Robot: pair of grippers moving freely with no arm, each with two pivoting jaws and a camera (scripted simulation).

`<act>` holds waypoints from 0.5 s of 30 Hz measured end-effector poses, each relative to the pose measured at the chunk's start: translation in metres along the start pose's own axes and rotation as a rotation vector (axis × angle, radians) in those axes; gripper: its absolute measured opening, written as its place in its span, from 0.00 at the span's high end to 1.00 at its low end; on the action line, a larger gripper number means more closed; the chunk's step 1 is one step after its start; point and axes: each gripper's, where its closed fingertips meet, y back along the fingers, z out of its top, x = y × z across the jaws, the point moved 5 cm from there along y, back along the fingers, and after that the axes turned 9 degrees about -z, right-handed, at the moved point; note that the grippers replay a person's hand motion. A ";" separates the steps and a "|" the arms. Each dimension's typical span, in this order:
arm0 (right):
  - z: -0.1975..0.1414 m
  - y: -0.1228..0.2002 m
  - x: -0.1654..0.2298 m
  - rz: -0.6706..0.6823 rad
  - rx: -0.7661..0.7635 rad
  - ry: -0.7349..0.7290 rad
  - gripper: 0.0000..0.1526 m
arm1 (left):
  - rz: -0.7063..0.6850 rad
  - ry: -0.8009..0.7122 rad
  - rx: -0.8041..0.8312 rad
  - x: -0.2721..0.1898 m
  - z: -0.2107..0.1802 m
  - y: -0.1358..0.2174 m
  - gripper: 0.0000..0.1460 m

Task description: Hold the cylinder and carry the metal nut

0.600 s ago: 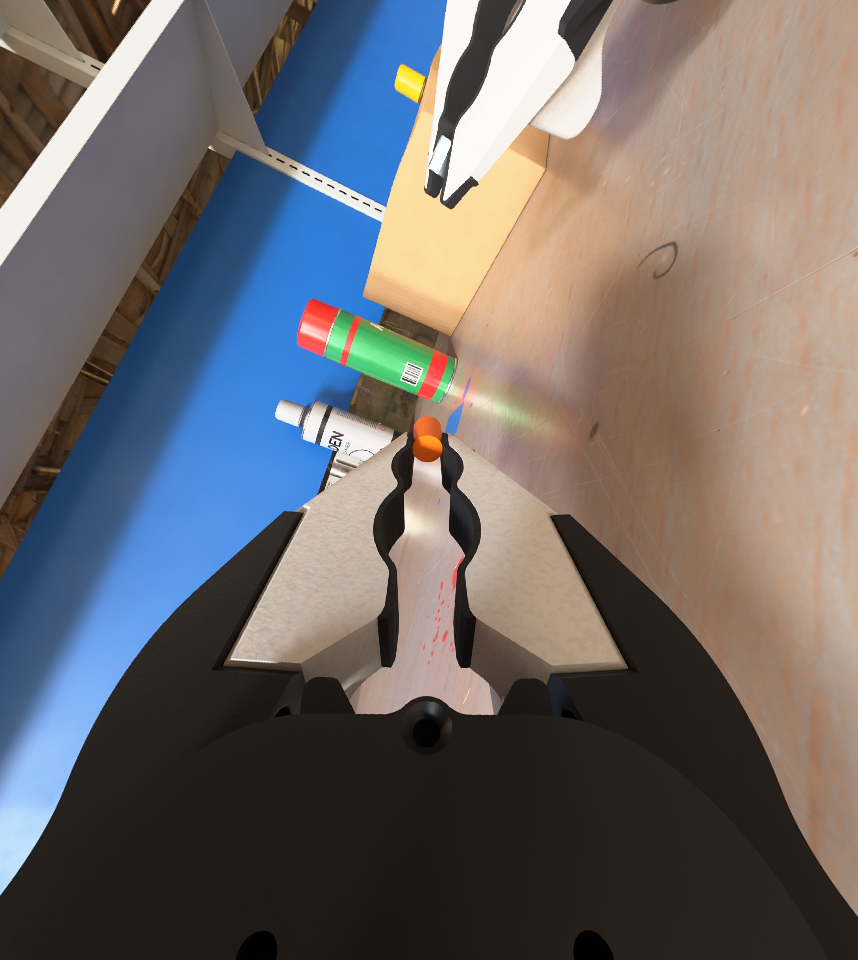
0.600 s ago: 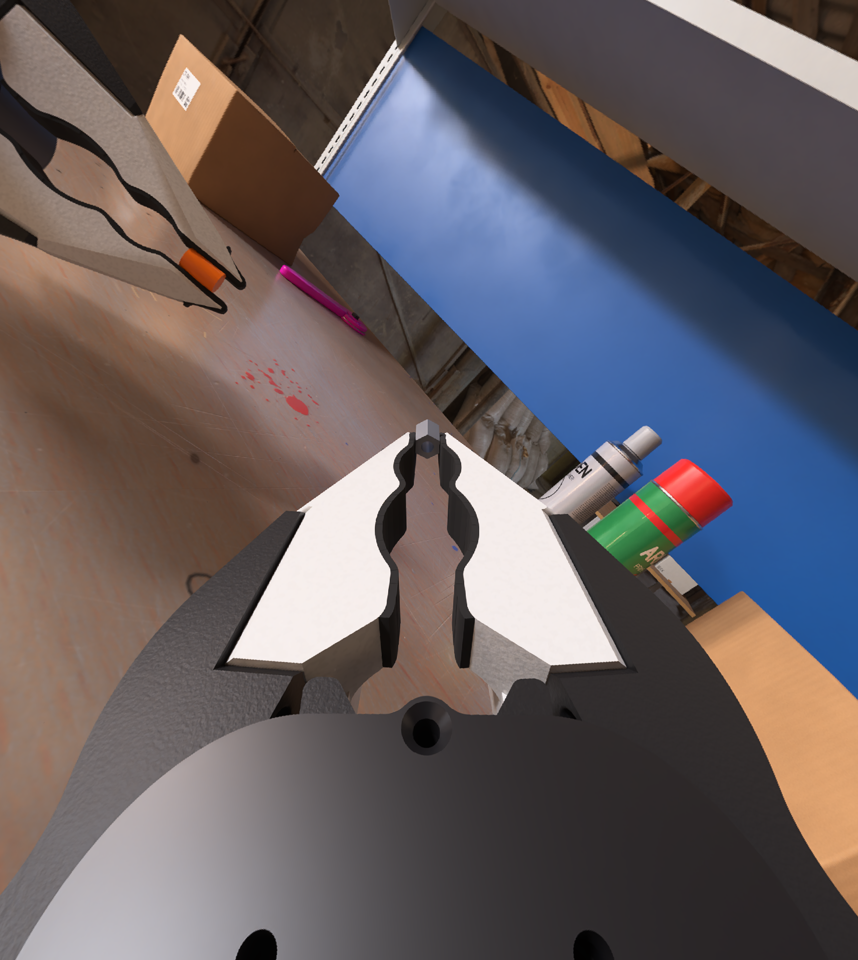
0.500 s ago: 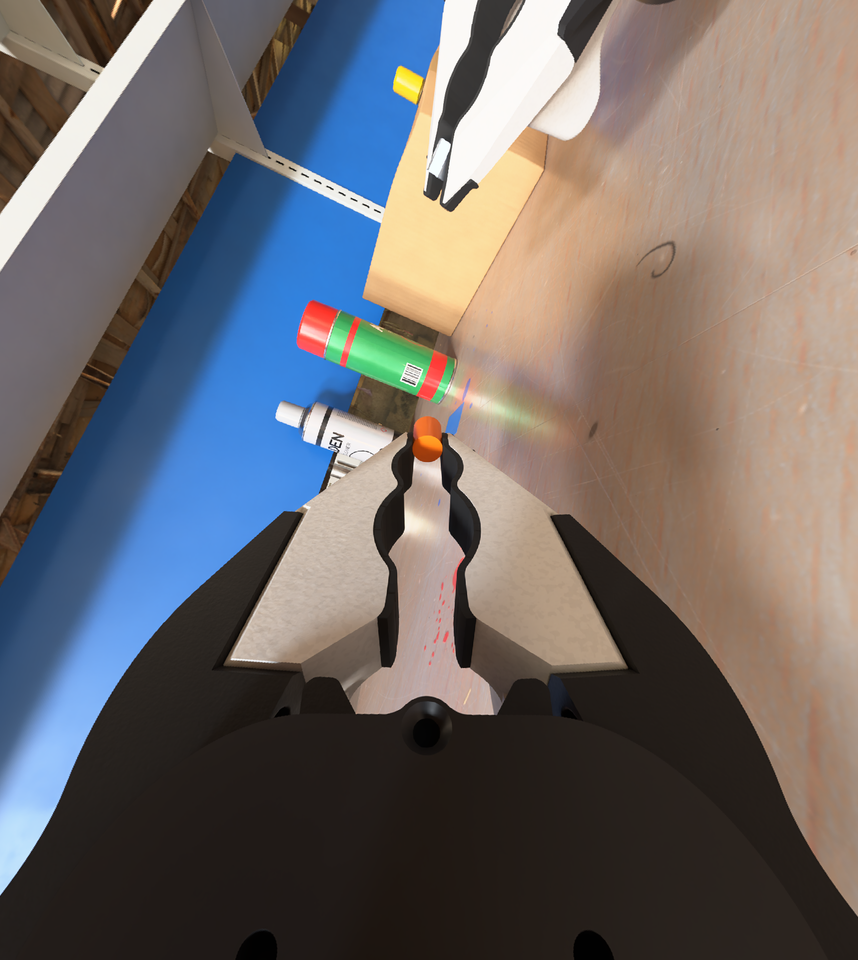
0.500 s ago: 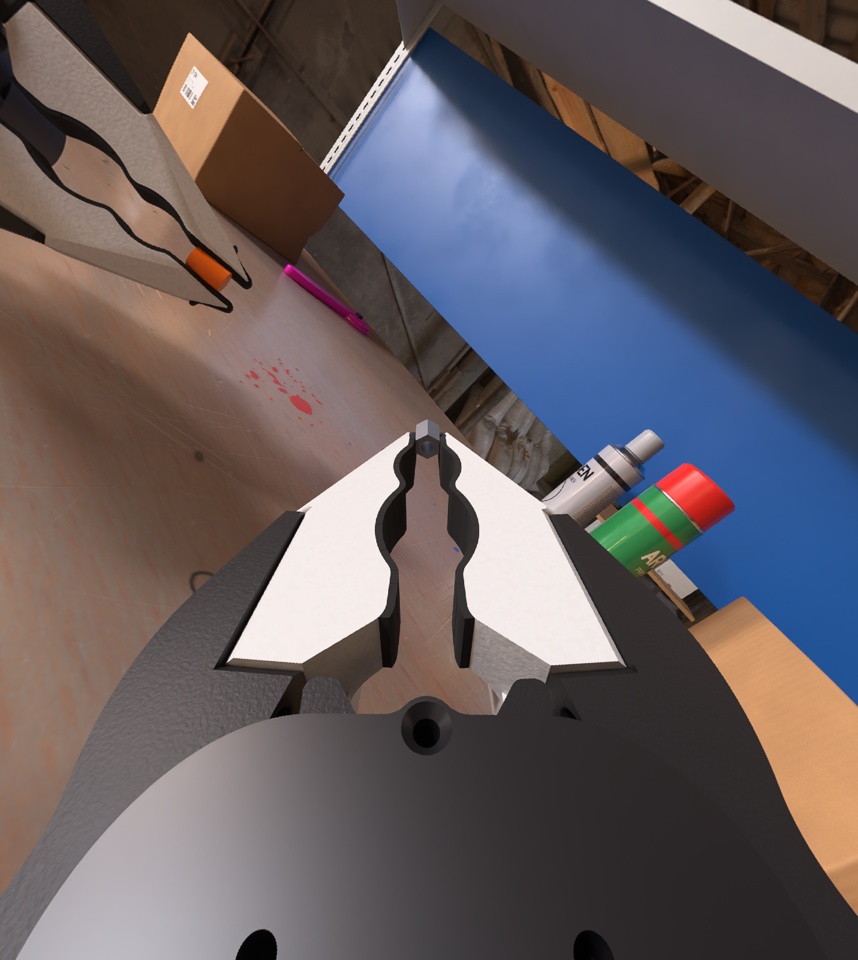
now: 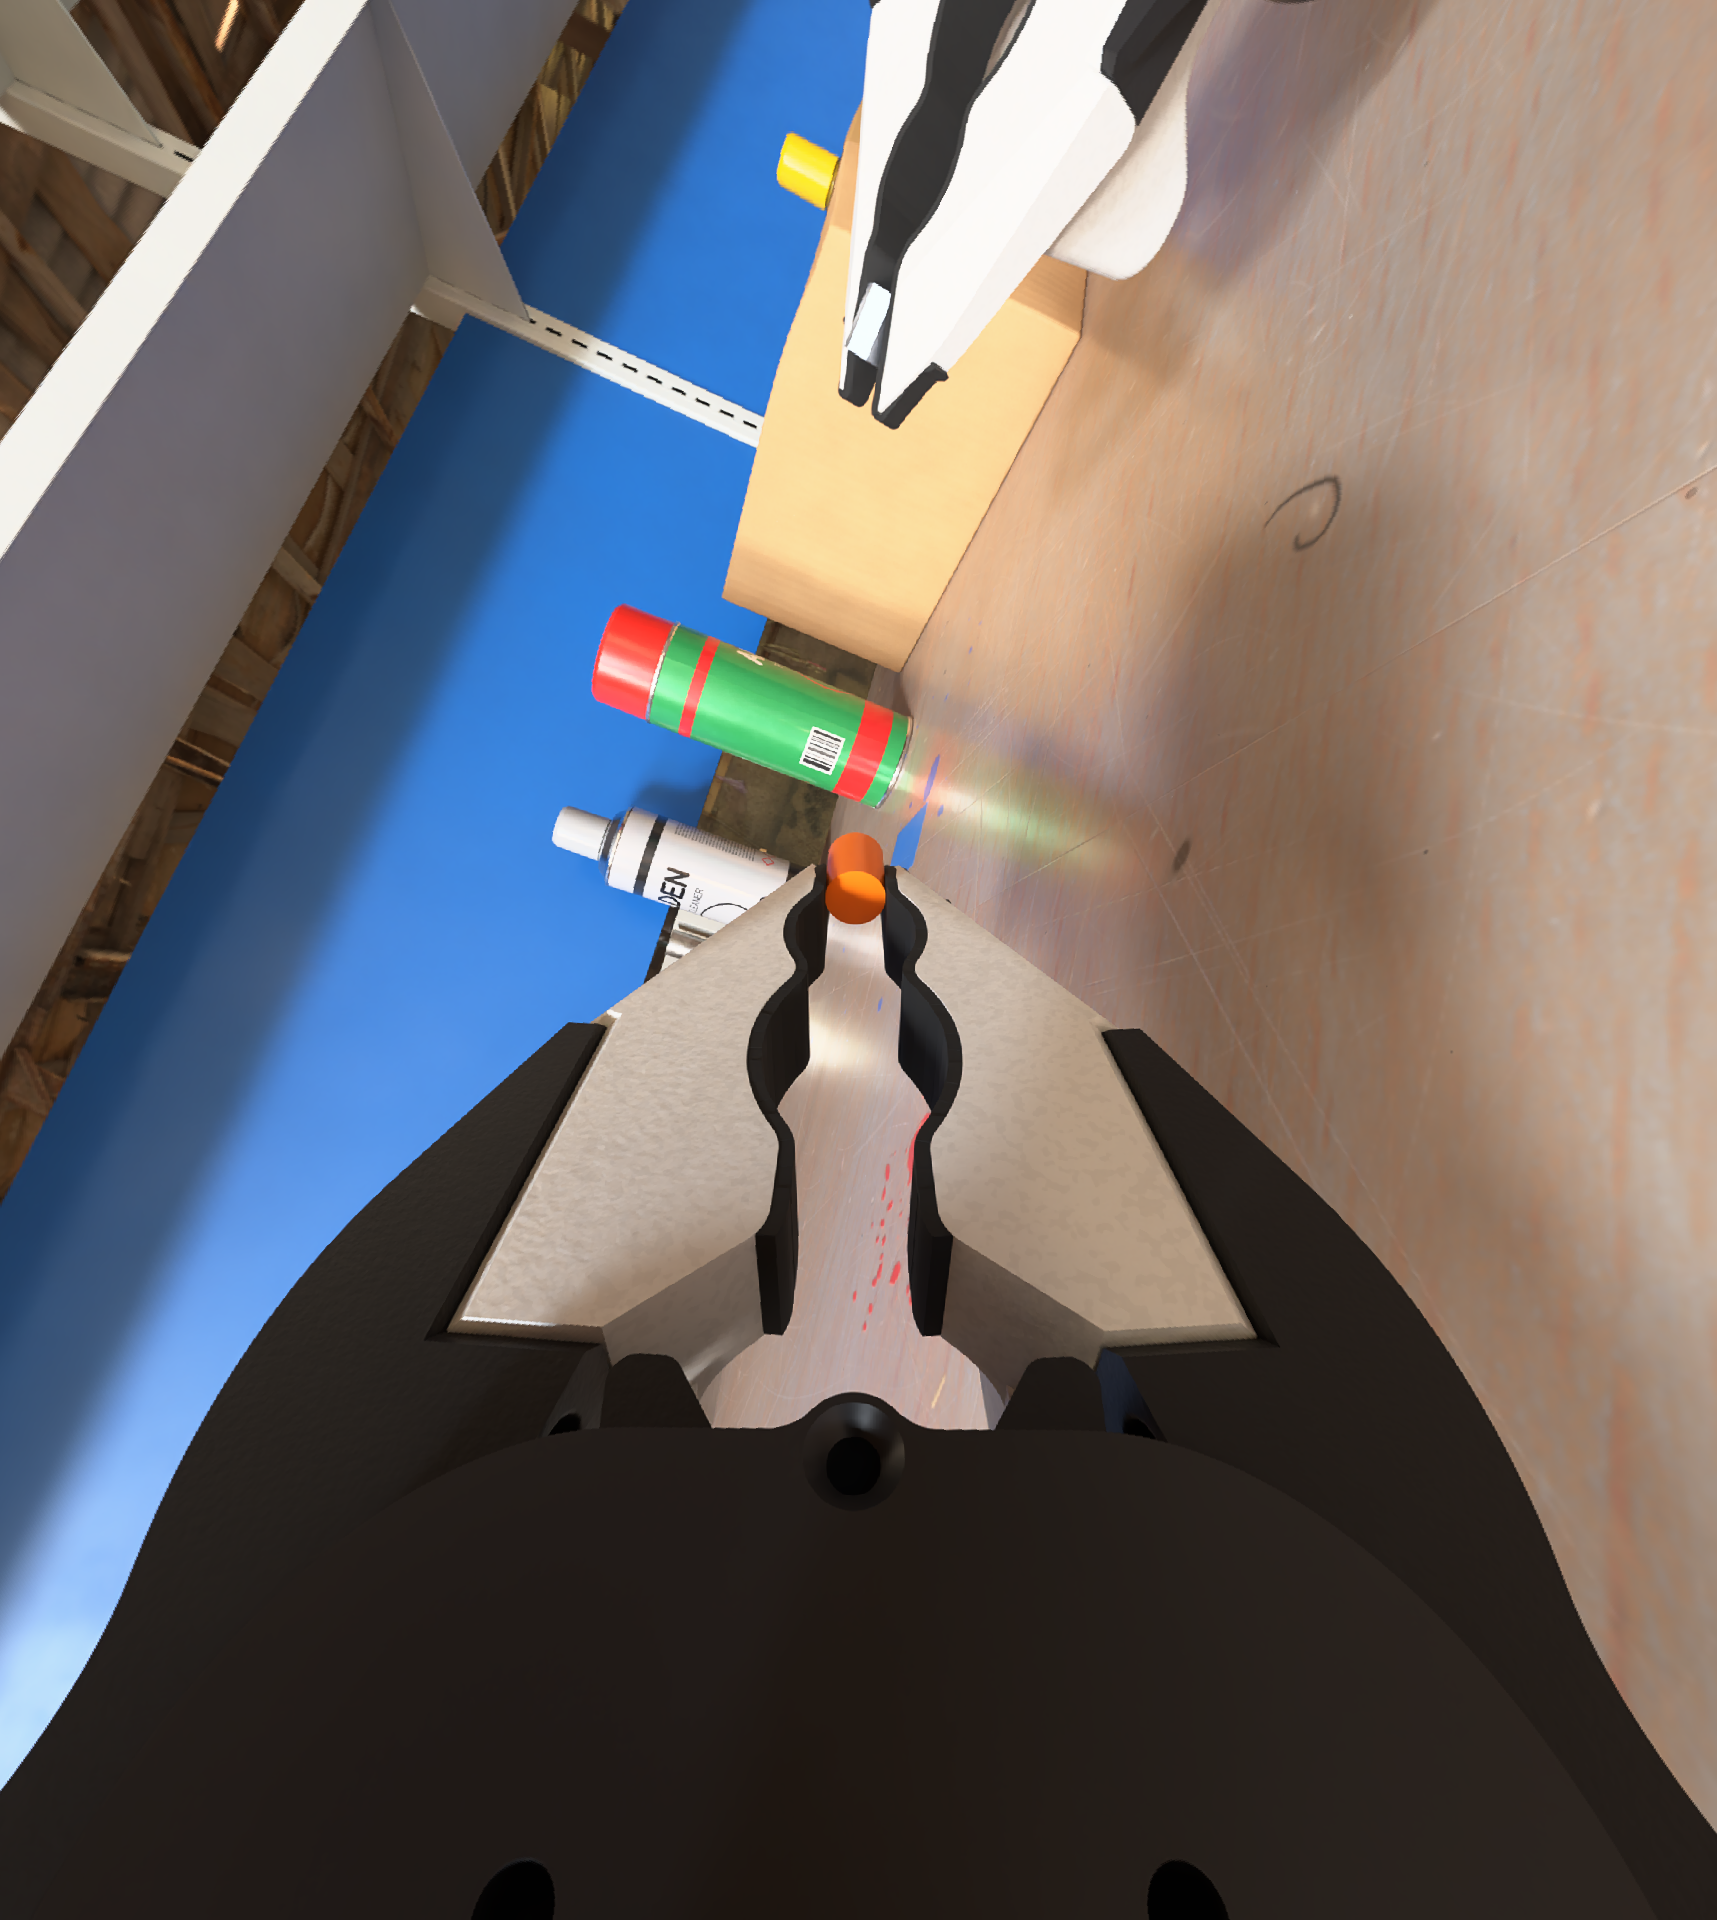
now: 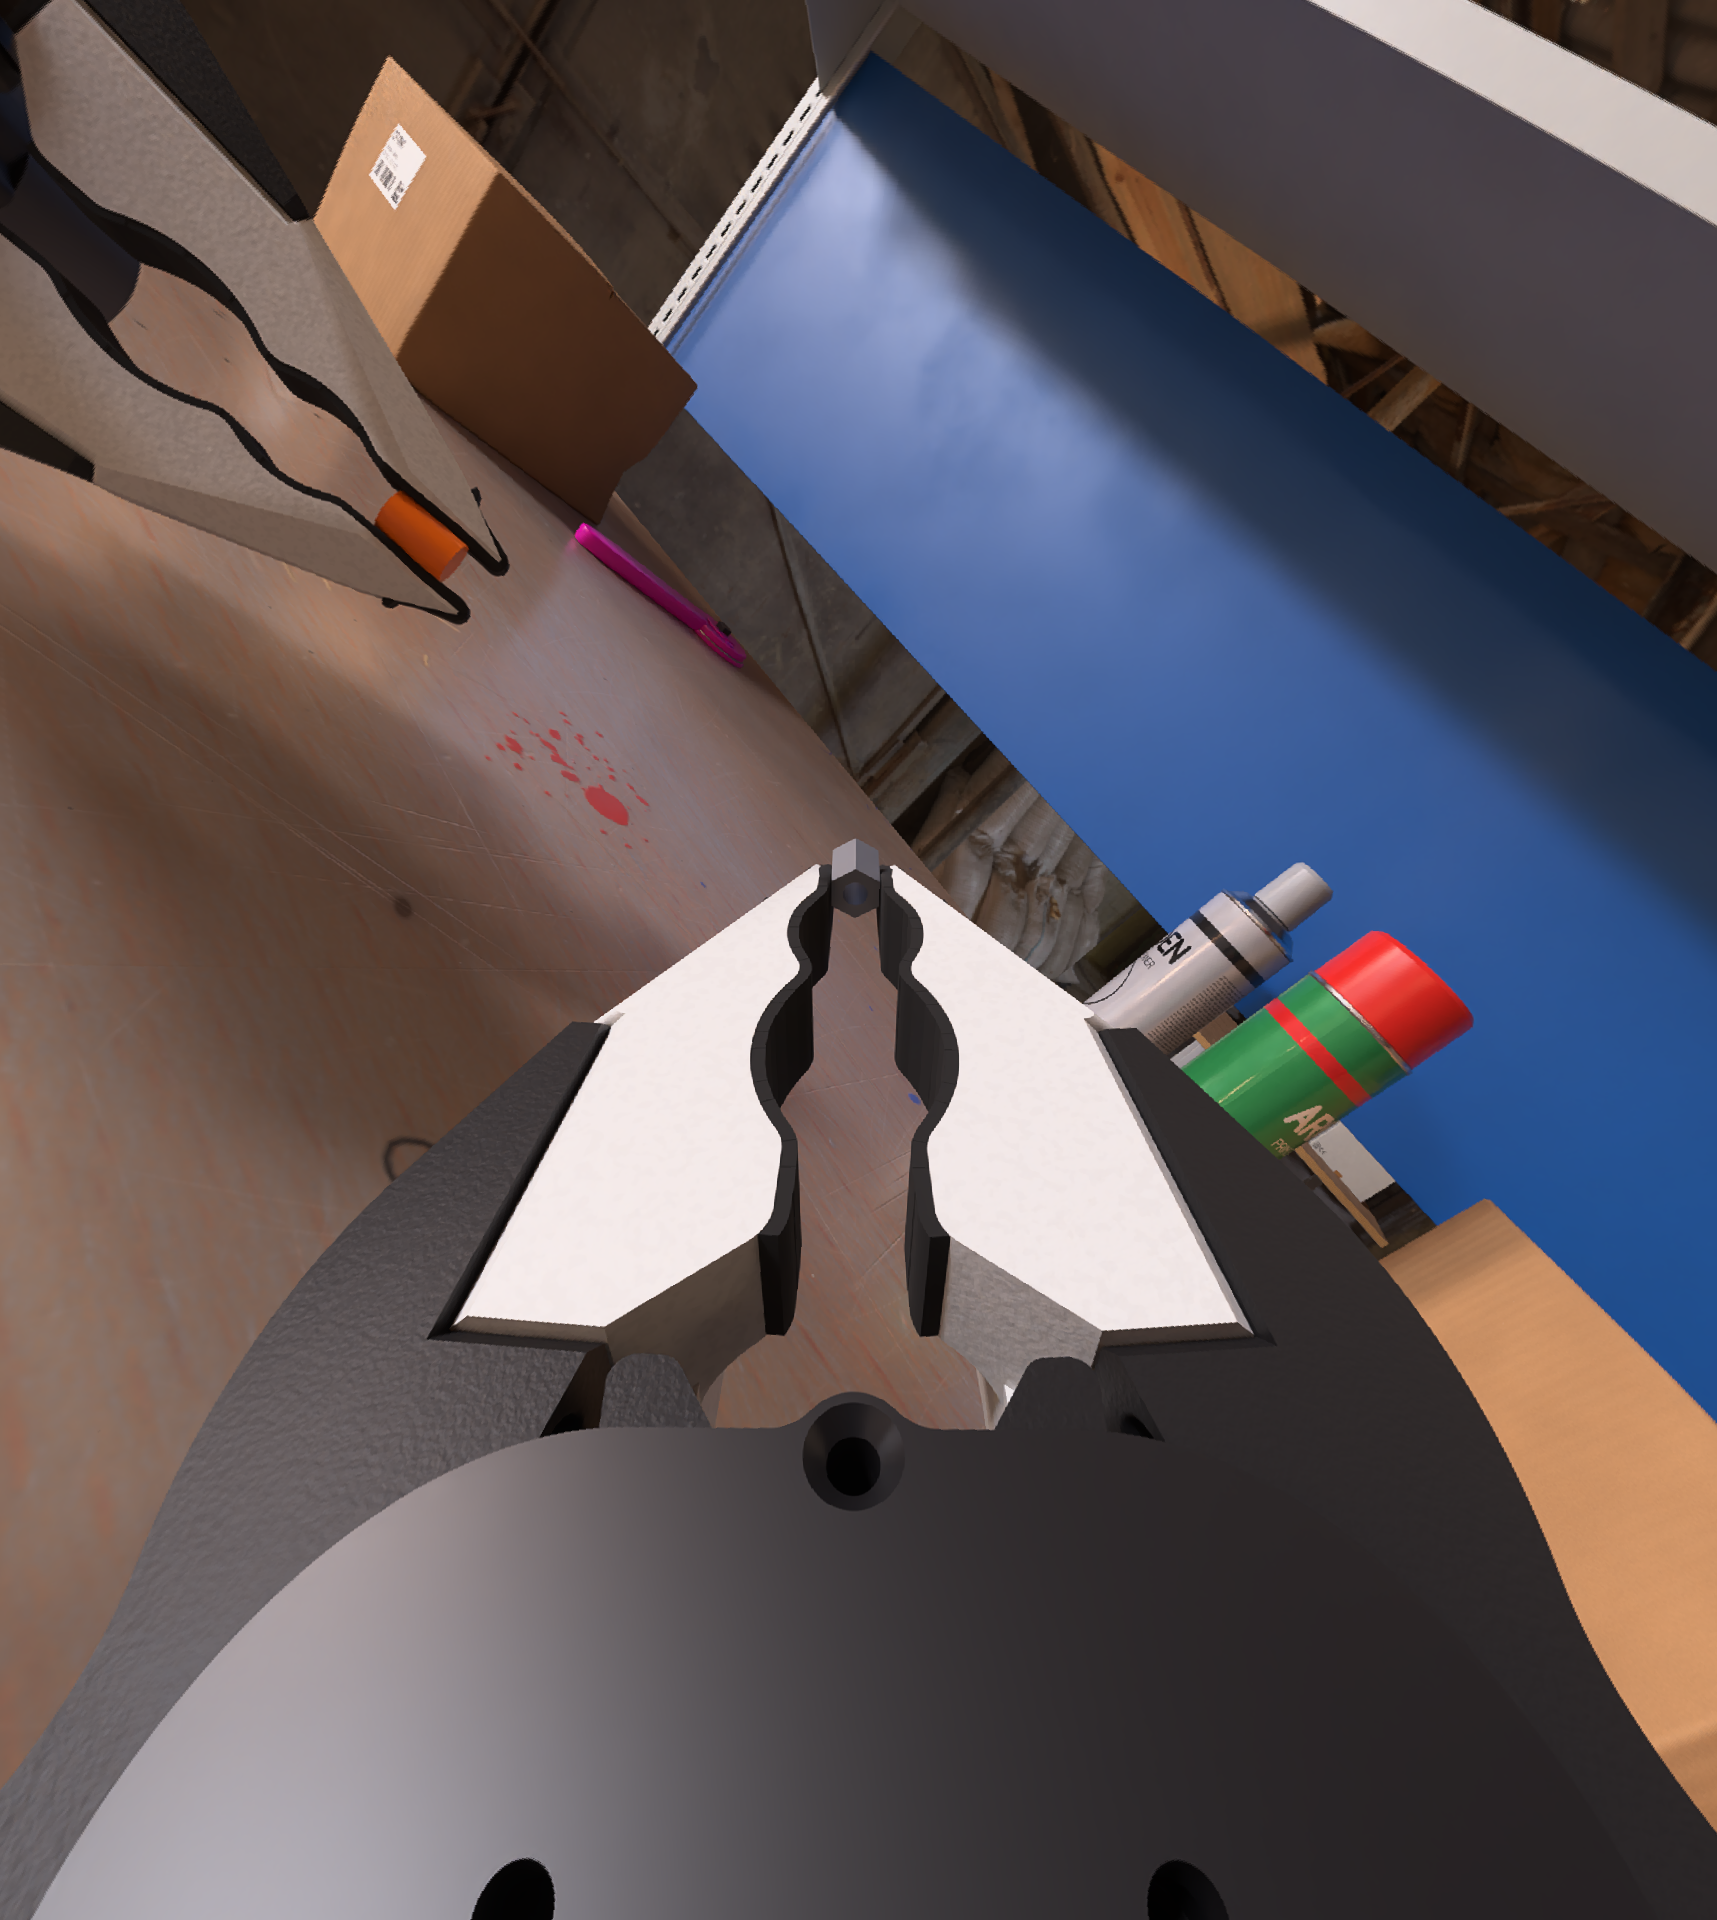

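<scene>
right wrist view, right tool (image 6: 855,896) pinching metal nut (image 6: 855,891) above table (image 6: 210,883)

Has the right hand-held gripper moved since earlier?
Yes, slightly: in the left wrist view the right hand-held gripper has crept across the cardboard box toward the green can.

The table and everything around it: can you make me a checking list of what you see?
Surface: scratched wooden table with red paint spots.
Job's things: orange cylinder and metal nut, both lifted off the table.
Clutter: green spray can, white spray can, pink pen, two cardboard boxes, a yellow-capped thing.
Grippers: left gripper jaws shut on the cylinder; right gripper jaws shut on the nut.
Cables: nothing seen.
Surroundings: blue wall, white shelf.
</scene>
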 end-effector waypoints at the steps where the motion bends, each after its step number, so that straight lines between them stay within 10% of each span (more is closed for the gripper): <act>1: 0.000 0.000 0.000 0.000 0.000 0.000 0.95 | -0.001 -0.005 0.000 0.000 0.000 0.000 0.94; 15: 0.000 0.000 0.001 0.007 0.000 0.004 0.95 | -0.025 -0.065 -0.003 -0.006 0.004 -0.001 0.94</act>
